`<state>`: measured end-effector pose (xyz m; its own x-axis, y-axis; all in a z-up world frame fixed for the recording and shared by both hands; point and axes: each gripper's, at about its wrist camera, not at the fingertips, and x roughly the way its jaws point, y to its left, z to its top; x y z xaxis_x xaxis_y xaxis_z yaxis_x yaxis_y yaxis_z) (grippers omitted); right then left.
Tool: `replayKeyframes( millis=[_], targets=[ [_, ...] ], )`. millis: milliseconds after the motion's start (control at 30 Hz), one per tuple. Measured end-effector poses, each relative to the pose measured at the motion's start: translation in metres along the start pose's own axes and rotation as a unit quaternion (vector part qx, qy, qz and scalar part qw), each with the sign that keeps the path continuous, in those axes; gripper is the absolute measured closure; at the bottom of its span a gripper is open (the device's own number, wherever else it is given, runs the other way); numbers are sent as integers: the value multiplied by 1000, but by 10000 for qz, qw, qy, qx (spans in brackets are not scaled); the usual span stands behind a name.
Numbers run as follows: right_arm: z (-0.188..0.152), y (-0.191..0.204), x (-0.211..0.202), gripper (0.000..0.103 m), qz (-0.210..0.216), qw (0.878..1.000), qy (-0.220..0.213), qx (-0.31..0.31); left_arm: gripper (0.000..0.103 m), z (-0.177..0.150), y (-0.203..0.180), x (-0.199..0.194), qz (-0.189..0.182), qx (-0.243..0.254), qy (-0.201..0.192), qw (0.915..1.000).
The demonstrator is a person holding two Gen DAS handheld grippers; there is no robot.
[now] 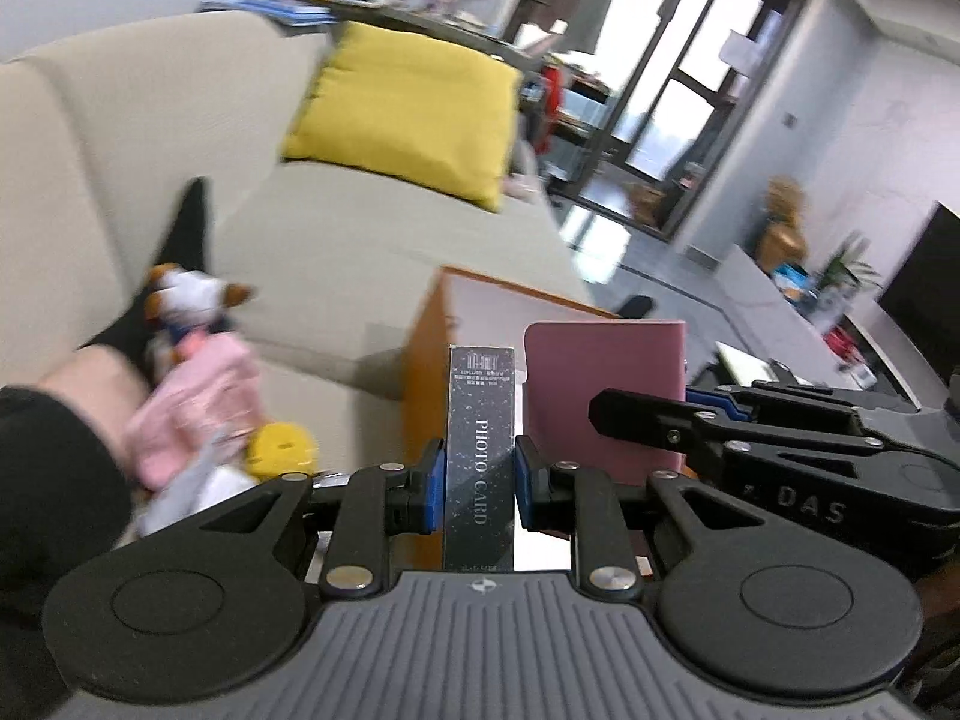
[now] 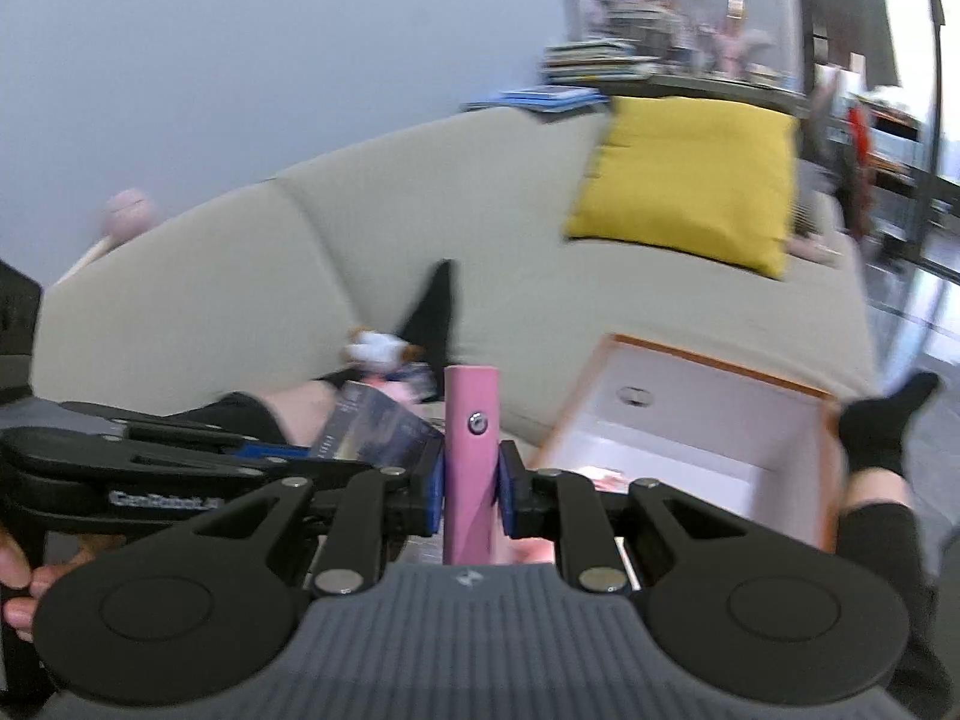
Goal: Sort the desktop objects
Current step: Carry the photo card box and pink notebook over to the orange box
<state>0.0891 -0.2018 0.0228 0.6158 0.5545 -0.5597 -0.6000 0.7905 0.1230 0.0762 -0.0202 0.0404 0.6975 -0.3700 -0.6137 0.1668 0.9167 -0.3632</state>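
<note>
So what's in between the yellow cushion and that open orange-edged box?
Only bare beige sofa seat. The right wrist view shows the stretch from the yellow cushion down to the box best; the left wrist view shows the same.

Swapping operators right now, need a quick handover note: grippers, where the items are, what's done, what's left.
Left gripper: shut on the black PHOTO CARD box, held upright.
Right gripper: shut on the pink case, gripped by its narrow edge.
Both items are held up in the air, side by side, with the beige sofa behind them.
The orange-edged white box is open just right of the pink case; something pinkish shows at its bottom, too blurred to identify.
Done: both items picked up.
Left: place each one, probably in the box, and release.
</note>
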Motion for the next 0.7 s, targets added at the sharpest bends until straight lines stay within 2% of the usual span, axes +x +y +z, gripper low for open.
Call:
replayKeyframes(
  millis=[200,300,500,700],
  targets=[
    [-17,-46,-4,84,-714,9957,262,534,77,3,-29,44,-411,162,345,9984],
    [-28,-68,0,84,-958,9909,445,832,77,1,-40,66,-491,264,544,9970],
    [-50,-104,15,84,-1037,9806,802,1457,77,-3,-54,105,-590,450,916,9930],
    [-61,-126,24,84,-1104,9714,999,1848,77,-11,-55,127,-607,323,1272,9895]
  ],
)
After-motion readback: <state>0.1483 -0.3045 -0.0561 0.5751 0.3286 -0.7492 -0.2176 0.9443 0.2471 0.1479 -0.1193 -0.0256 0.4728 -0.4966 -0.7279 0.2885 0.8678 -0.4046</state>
